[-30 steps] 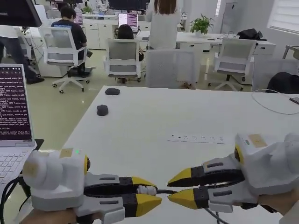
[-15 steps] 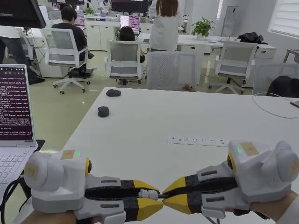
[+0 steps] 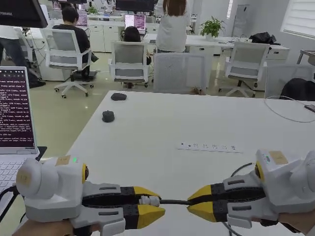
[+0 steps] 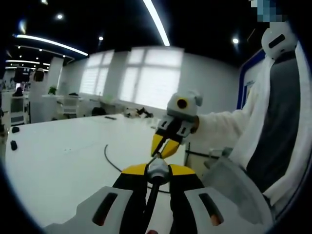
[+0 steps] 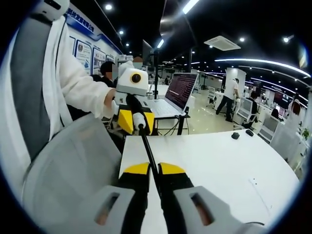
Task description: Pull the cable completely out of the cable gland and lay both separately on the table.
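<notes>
A white cable gland (image 3: 148,200) sits between the yellow jaw tips of my left gripper (image 3: 158,202), which is shut on it low at the table's near edge. A black cable (image 3: 174,202) runs straight out of the gland to my right gripper (image 3: 189,202), which is shut on it. Behind the right gripper the cable's slack loops over the table. In the left gripper view the gland (image 4: 158,174) fills the left gripper (image 4: 158,167), with the right gripper (image 4: 165,144) facing it. In the right gripper view the cable (image 5: 145,146) leads from my right gripper (image 5: 151,169) to the gland (image 5: 139,120).
A white power strip (image 3: 209,146) lies mid-table. Two dark mice (image 3: 108,116) (image 3: 118,96) rest at the far left of the table. An open laptop (image 3: 15,113) stands to the left. Office chairs (image 3: 179,71) and people are beyond the far edge.
The right gripper shut on the cable close to the gland, then drew away to the right. A short stretch of bare cable now spans between the two grippers.
</notes>
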`<state>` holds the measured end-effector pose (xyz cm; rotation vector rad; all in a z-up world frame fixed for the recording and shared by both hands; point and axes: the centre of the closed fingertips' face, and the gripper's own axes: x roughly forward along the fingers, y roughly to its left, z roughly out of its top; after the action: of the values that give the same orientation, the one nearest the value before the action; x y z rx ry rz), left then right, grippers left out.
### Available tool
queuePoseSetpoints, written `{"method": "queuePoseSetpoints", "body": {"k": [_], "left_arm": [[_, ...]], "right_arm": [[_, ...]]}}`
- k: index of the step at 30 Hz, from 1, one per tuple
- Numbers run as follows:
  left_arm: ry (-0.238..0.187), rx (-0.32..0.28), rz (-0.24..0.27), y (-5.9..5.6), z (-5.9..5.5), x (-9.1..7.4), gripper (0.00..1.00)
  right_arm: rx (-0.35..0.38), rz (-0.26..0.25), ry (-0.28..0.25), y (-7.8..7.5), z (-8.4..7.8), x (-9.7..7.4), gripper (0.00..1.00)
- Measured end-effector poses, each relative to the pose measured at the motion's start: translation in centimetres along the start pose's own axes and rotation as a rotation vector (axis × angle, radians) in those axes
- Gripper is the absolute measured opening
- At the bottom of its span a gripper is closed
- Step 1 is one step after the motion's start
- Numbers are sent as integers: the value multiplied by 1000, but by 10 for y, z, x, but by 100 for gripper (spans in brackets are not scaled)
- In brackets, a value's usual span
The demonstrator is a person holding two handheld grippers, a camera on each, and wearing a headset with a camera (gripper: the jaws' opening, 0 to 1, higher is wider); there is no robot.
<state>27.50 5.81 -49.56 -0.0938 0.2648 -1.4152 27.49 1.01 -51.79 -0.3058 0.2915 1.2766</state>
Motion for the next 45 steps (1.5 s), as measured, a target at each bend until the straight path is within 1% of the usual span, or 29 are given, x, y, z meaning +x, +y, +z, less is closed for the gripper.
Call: {"method": "queuePoseSetpoints", "body": {"k": [3, 7, 12, 16, 18, 20, 22, 25, 27, 34, 37, 41, 45], "left_arm": [[1, -5, -4, 0, -1, 0, 17], [14, 1, -12, -2, -3, 5, 17], [15, -1, -16, -2, -3, 5, 17], [10, 3, -26, -6, 1, 5, 17], [19, 10, -28, -6, -1, 7, 17], [26, 9, -32, -7, -3, 9, 17], [26, 6, -37, -8, -3, 10, 17], [23, 7, -43, -11, -2, 14, 17], [21, 9, -45, -11, -1, 14, 17], [14, 7, -38, -11, -1, 11, 17], [13, 7, -35, -10, -1, 9, 17], [15, 1, -28, -7, -3, 7, 17], [15, 1, -24, -6, -2, 4, 17]], "right_arm": [[10, -2, -3, 1, -2, -2, 5], [14, -4, 12, 1, -8, -1, 5], [23, 1, 5, 2, -8, -1, 5], [-11, 10, 14, 2, -5, 1, 6], [-9, 28, -16, 5, 3, 3, 7], [-22, 34, -27, 6, 8, 7, 10], [-40, 54, -33, 10, 14, 12, 12], [-56, 79, -38, 14, 19, 19, 11], [-63, 89, -39, 17, 21, 23, 10], [-72, 114, -39, 20, 23, 27, 6], [-57, 119, -46, 19, 23, 28, 5], [-49, 114, -34, 18, 19, 28, 5], [-39, 105, -33, 16, 16, 24, 5]]}}
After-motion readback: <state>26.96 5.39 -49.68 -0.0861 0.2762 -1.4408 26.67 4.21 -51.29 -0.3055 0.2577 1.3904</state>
